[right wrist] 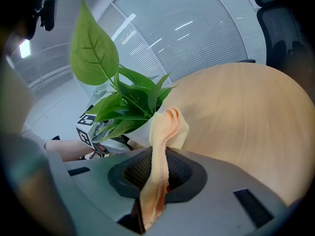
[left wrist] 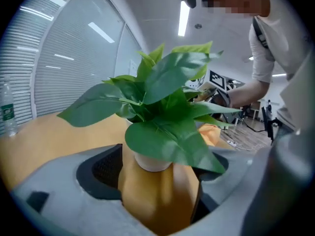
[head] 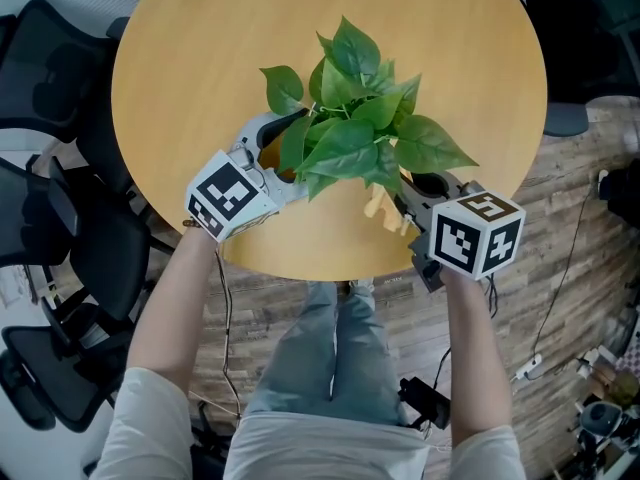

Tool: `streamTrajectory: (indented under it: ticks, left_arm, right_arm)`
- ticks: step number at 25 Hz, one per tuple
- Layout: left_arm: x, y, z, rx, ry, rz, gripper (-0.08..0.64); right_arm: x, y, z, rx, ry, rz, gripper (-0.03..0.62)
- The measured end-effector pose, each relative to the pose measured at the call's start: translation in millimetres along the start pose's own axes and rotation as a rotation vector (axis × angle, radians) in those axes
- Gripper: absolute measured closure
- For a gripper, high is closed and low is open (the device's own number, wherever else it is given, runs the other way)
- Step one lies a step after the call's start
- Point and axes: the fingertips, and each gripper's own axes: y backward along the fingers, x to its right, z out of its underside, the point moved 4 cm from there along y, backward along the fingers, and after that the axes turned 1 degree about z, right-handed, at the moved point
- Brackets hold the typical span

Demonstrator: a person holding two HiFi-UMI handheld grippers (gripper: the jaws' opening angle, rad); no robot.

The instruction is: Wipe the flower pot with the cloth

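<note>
- Left tongs (head: 278, 156) stand wide, the flower pot (left wrist: 156, 191) between them on the tabletop (head: 200, 58).
- Right tongs (head: 405, 200) pinch the cloth (right wrist: 156, 176), just beside the pot.

Plank floor (head: 520, 298), black office chairs (head: 50, 88), blinds (left wrist: 69, 77), strip lights (left wrist: 184, 18)

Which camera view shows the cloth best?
The right gripper view: the cloth stands pinched in the right gripper, folds clear. The head view shows a scrap under the leaves; the left gripper view shows only an orange patch behind them.
</note>
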Motion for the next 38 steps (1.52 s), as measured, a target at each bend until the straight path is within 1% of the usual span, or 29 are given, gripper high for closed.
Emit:
streamTrajectory:
  ticks: [1, 3, 5, 7, 10, 16, 19, 20, 22, 24, 26, 38]
  left_arm:
    - [-0.4, -2.9, -1.7, -0.009, -0.015, 0.029, 0.142]
    - [-1.6, -8.1, -5.9, -0.008, -0.027, 0.059, 0.141]
    - [-1.2, -12.4, -9.1, 0.005, -0.028, 0.063, 0.143]
    - [-0.3, -14.1, -10.6, 0.015, -0.026, 0.044, 0.144]
    - [0.9, -13.7, -9.5, 0.032, -0.010, -0.037, 0.153]
    - [16.1, -11.3, -7.7, 0.045, 0.035, -0.254, 0.169]
    - [21.7, -10.0, -9.5, 0.035, 0.043, -0.374, 0.173]
    - [24.0, -10.6, -10.2, 0.040, 0.062, -0.406, 0.174]
    - [29.0, -14.7, -12.2, 0.062, 0.122, -0.444, 0.175]
    - [32.6, -18.9, -14.1, 0.081, 0.171, -0.463, 0.176]
    - [33.4, -18.5, -14.6, 0.088, 0.189, -0.472, 0.176]
    - [33.8, -16.3, -12.2, 0.089, 0.216, -0.493, 0.176]
  right_arm:
    - [0.1, -0.3, -0.4, 0.000, 0.001, -0.001, 0.532]
    - [0.4, -0.4, -1.0, 0.002, 0.002, -0.002, 0.532]
    - [0.1, -0.7, -0.9, 0.003, 0.002, -0.003, 0.532]
    - [-0.6, -1.7, -0.9, 0.004, 0.002, -0.002, 0.532]
    - [2.0, -0.4, -2.2, 0.005, 0.002, 0.007, 0.532]
    - [25.1, 11.2, -15.2, 0.007, 0.022, 0.072, 0.532]
    - [33.5, -0.1, -22.9, -0.020, 0.051, 0.093, 0.532]
    - [34.2, -4.5, -24.2, -0.031, 0.061, 0.091, 0.532]
    - [33.3, -9.4, -25.2, -0.048, 0.080, 0.076, 0.532]
    - [29.1, -11.3, -24.9, -0.058, 0.099, 0.062, 0.532]
    - [22.9, -12.5, -23.7, -0.059, 0.111, 0.056, 0.532]
    - [-2.7, -0.5, -2.4, -0.042, 0.104, 0.025, 0.532]
